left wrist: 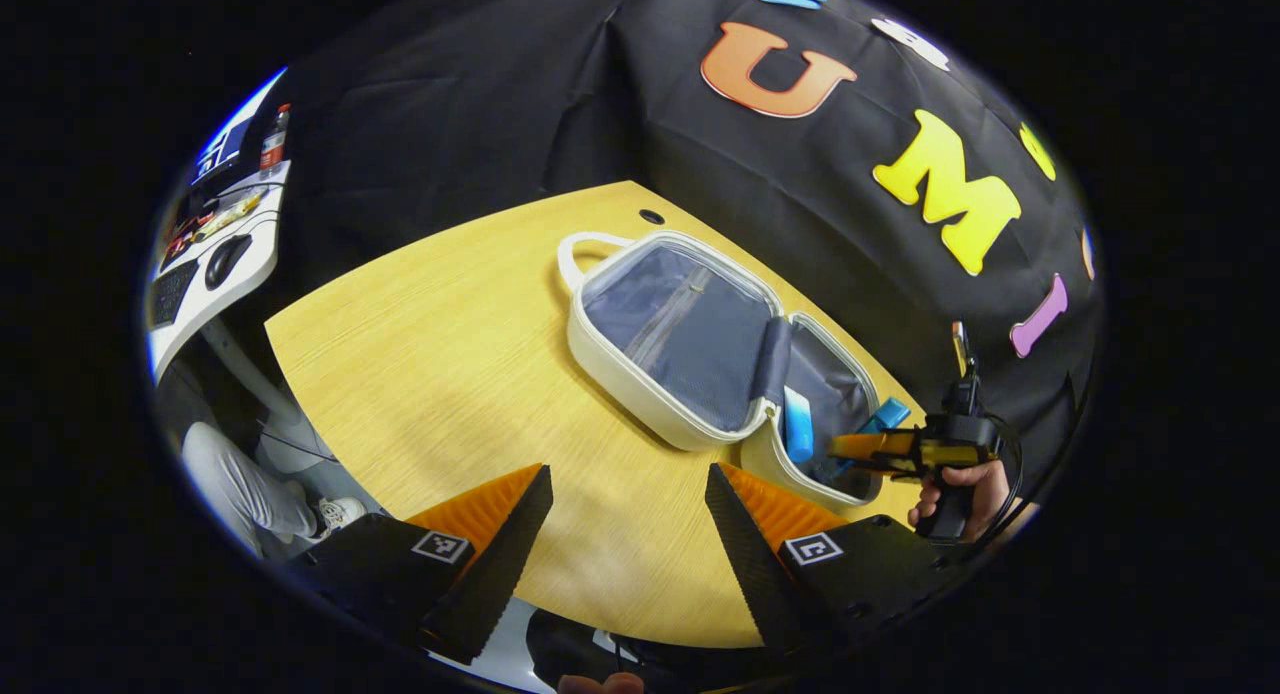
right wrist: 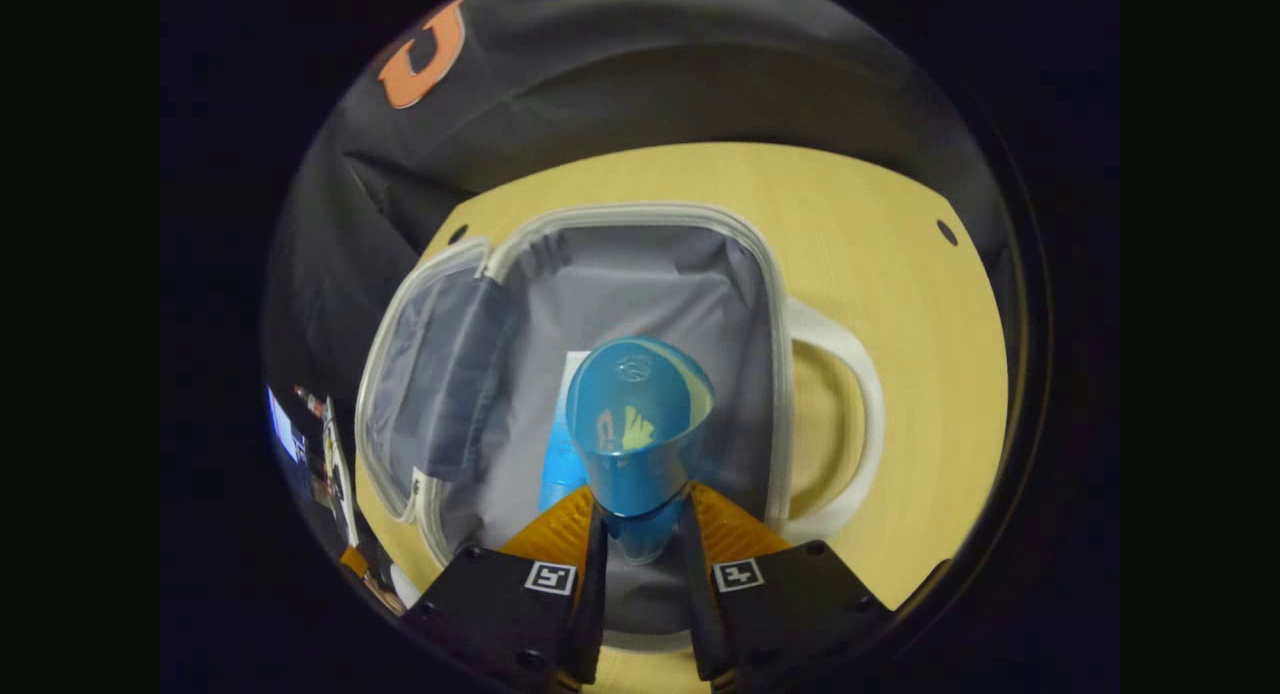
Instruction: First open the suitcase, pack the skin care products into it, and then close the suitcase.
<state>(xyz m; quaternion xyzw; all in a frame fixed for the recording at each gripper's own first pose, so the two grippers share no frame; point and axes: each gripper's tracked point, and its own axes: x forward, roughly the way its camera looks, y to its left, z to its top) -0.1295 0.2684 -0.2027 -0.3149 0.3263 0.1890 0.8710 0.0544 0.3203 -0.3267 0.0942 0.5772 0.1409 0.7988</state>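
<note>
Already unzipped, the white suitcase point(left wrist: 668, 394) lies flat on the yellow table point(left wrist: 430, 374), both grey-lined halves facing up. In the left gripper view the nearer half holds nothing I can make out, while the farther half has a light blue tube point(left wrist: 798, 424) lying inside it, beside the fold between the halves. A white handle loops out from each end of the case.

In the right gripper view, the right gripper point(right wrist: 640, 534) hangs over the open half with both fingers pressed on a blue bottle point(right wrist: 640, 424), its round end pointing at the lining. Behind the bottle a strip of the light blue tube shows against the grey lining; most of it is hidden by the bottle. The bottle's lower end is tucked between the fingers and hard to see.

From the left gripper view, the same right gripper appears farther off at the case's far end, a hand point(left wrist: 965, 489) wrapped round its grip, and the bottle shows as a small blue tip above the rim. The left gripper point(left wrist: 628, 514) hovers over bare table near the case, fingers spread wide with nothing between them.

A desk point(left wrist: 215, 254) with a mouse and clutter stands at the left edge, too small to read.
</note>
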